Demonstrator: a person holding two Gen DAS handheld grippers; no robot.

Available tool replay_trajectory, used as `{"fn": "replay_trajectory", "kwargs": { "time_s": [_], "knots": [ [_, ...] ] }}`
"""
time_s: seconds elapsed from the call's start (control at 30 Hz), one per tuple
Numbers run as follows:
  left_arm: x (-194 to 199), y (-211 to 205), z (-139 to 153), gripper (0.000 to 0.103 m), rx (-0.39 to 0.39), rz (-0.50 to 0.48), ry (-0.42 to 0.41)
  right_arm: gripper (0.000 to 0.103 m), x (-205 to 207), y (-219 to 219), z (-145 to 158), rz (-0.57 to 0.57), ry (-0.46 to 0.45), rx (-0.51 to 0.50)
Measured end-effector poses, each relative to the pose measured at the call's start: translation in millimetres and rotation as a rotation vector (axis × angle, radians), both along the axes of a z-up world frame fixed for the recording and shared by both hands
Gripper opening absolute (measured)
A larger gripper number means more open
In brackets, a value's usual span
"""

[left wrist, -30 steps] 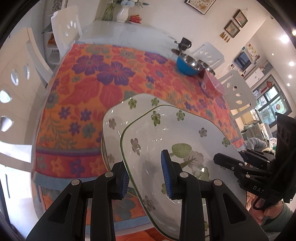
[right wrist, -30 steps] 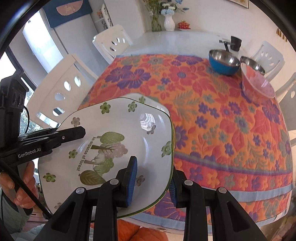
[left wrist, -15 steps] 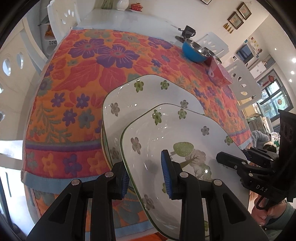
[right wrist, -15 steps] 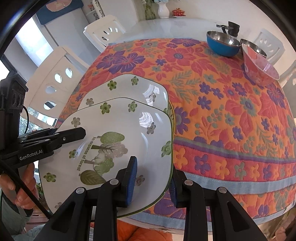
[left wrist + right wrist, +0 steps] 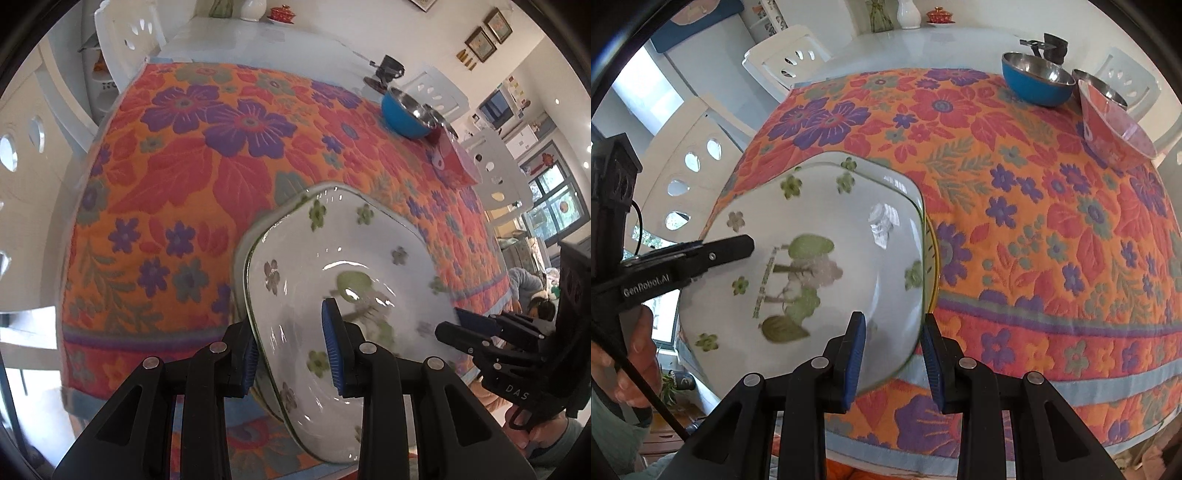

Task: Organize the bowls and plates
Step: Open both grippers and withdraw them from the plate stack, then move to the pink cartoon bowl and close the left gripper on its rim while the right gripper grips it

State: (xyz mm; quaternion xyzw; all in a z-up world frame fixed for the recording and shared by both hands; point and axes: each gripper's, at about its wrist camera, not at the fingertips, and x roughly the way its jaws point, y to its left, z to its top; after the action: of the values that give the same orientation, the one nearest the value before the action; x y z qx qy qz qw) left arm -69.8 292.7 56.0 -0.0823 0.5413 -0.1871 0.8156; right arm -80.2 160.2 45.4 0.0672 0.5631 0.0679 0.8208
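A white square plate with green flowers (image 5: 351,251) (image 5: 820,221) is held from both sides. My left gripper (image 5: 291,356) grips its near-left rim, blue pads above and below the edge, and its jaws are opening. On the opposite edge my right gripper (image 5: 892,356) is shut on the rim. The plate lies almost level over a matching plate (image 5: 932,243) on the flowered cloth, whose rim alone peeks out at the right (image 5: 295,201). I cannot tell whether the two plates touch. Each gripper appears in the other's view: the right (image 5: 461,325), the left (image 5: 738,247).
At the far right of the orange flowered tablecloth (image 5: 1052,229) stand a blue bowl (image 5: 1036,83), a steel bowl (image 5: 1097,86) and a pink bowl (image 5: 1115,125). White chairs (image 5: 698,173) line the left side. A vase (image 5: 908,13) and a small red pot stand at the far end.
Both grippers carried the plate down and forward over the plate on the table. A second ago much of the lower plate showed; now only its rim does.
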Motion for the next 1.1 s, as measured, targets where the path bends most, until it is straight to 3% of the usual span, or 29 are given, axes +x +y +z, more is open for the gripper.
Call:
{"fn": "replay_trajectory", "kwargs": {
  "time_s": [0.27,0.37,0.67,0.97,1.1],
  "knots": [
    [18.9,23.7,13.1,0.034,0.014,0.046,-0.024,0.030,9.5,4.9,4.8,0.034,-0.003,-0.029],
    [25.1,20.8,16.4,0.034,0.024,0.025,-0.033,0.030,14.7,2.8,6.5,0.030,-0.003,-0.063],
    [52.4,7.2,35.6,0.034,-0.006,-0.028,-0.080,0.030,38.7,-13.0,15.4,-0.032,0.010,-0.039],
    [94.6,-3.8,95.5,0.034,-0.036,-0.081,-0.242,0.030,66.1,-15.2,64.5,-0.073,-0.067,-0.070],
    [110.8,-22.9,124.1,0.034,-0.020,-0.111,-0.308,0.045,71.5,-34.0,99.5,-0.133,-0.157,-0.090]
  ]
}}
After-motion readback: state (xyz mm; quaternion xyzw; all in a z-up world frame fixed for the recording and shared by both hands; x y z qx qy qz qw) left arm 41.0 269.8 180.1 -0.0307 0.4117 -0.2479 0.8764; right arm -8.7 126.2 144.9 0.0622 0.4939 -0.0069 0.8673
